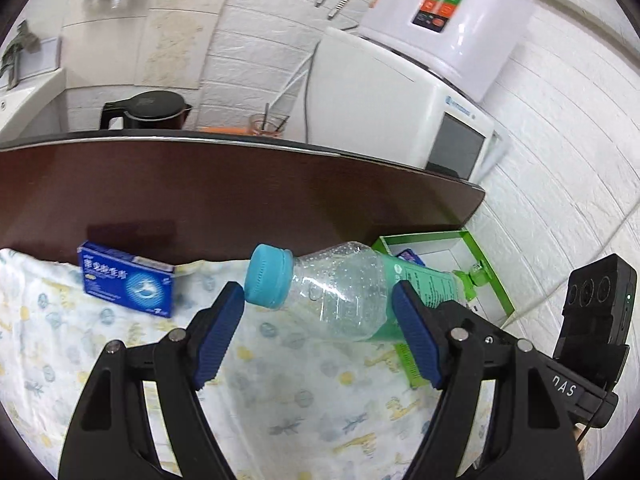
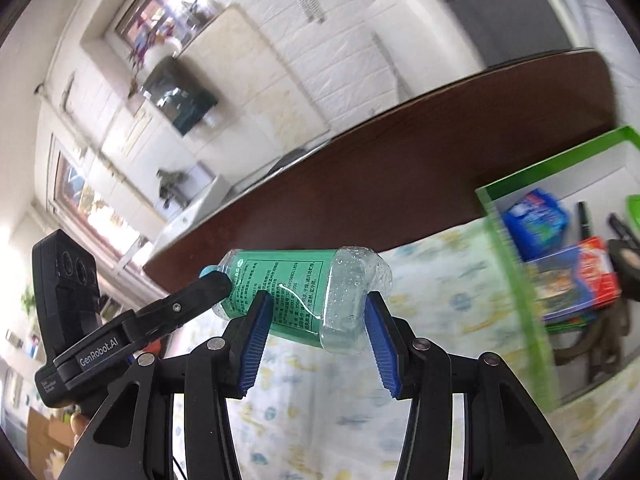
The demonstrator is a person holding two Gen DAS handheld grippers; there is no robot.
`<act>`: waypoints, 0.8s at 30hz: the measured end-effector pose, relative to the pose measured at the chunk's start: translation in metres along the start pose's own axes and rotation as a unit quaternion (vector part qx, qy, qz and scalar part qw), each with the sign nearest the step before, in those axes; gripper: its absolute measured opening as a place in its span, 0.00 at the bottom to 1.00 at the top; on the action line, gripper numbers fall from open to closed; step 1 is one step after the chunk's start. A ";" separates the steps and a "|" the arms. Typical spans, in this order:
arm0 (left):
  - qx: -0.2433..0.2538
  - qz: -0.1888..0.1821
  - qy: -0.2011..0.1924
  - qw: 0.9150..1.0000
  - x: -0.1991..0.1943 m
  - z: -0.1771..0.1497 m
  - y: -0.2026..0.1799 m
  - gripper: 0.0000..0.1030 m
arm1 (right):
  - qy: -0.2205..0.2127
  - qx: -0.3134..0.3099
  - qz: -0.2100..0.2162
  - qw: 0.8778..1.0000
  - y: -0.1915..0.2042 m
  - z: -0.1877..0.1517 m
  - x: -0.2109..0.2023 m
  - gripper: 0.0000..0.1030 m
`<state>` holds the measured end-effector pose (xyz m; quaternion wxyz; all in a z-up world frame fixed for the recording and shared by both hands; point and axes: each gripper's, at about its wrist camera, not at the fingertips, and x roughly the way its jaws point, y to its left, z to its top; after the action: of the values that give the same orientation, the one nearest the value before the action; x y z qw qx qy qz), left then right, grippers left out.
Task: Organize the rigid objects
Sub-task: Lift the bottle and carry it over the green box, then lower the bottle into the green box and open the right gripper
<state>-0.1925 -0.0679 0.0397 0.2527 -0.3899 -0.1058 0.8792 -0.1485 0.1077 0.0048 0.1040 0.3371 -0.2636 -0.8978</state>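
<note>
- Above the patterned cloth (image 1: pixel 304 392) I have a clear plastic bottle (image 1: pixel 340 292) with a green label lying sideways in the air, carried between both tools.
- My left gripper (image 1: pixel 318 300) spans the bottle's neck end: one blue pad sits against the light-blue cap (image 1: pixel 268 276), the other against the clear shoulder where the label begins. The jaws stand fairly wide and look closed on the bottle along its length.
- My right gripper (image 2: pixel 316 312) takes the base end. In the right wrist view the left pad presses the green label (image 2: pixel 280 284) and the right pad touches the clear bottom, jaws about half spread, so it too is clamped on the bottle.
- In that view the black finger of my left gripper reaches in from the left to the cap end.
- A blue medicine box (image 1: pixel 128 280) lies on the cloth, well left of the bottle, near the dark wooden board (image 1: pixel 240 192).
- To the right sits a green-rimmed tray (image 2: pixel 516 272) on the cloth, holding a blue packet (image 2: pixel 536 216), a red and blue box (image 2: pixel 576 276) and a black pen (image 2: pixel 583 220).
- Both wrist views are somewhat motion-blurred, the tray contents most of all.
</note>
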 end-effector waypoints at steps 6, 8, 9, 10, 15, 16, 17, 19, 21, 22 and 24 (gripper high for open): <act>0.046 -0.029 0.027 0.998 0.046 0.006 -0.073 0.75 | -0.046 0.038 -0.035 0.998 -0.065 0.023 -0.053 0.48; 0.055 -0.039 0.035 0.997 0.060 0.007 -0.090 0.75 | -0.057 0.049 -0.045 0.996 -0.087 0.029 -0.068 0.48; 0.058 -0.043 0.040 0.997 0.069 0.008 -0.099 0.75 | -0.062 0.055 -0.048 0.995 -0.097 0.032 -0.074 0.48; 0.059 -0.046 0.045 0.996 0.076 0.009 -0.106 0.75 | -0.066 0.061 -0.051 0.995 -0.106 0.034 -0.078 0.48; 0.075 -0.047 0.066 0.994 0.112 0.010 -0.138 0.75 | -0.077 0.083 -0.066 0.991 -0.146 0.043 -0.092 0.48; 0.078 -0.047 0.069 0.993 0.118 0.009 -0.143 0.75 | -0.078 0.087 -0.068 0.991 -0.154 0.046 -0.093 0.48; 0.082 -0.047 0.072 0.993 0.123 0.010 -0.147 0.75 | -0.081 0.091 -0.070 0.990 -0.164 0.047 -0.096 0.48; 0.094 -0.043 0.079 0.991 0.133 0.010 -0.156 0.75 | -0.084 0.099 -0.073 0.989 -0.176 0.052 -0.097 0.48; 0.108 -0.035 0.084 0.990 0.142 0.010 -0.164 0.75 | -0.087 0.104 -0.077 0.988 -0.184 0.054 -0.097 0.48; 0.113 -0.032 0.085 0.989 0.145 0.010 -0.166 0.75 | -0.088 0.106 -0.078 0.987 -0.187 0.055 -0.096 0.48; 0.119 -0.029 0.090 0.988 0.152 0.010 -0.170 0.75 | -0.092 0.109 -0.081 0.987 -0.192 0.056 -0.095 0.48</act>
<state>-0.2249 0.1565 0.0151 0.3315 -0.4310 0.0113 0.8392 -0.1157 0.3266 -0.0117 -0.0311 0.2831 -0.3397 -0.8964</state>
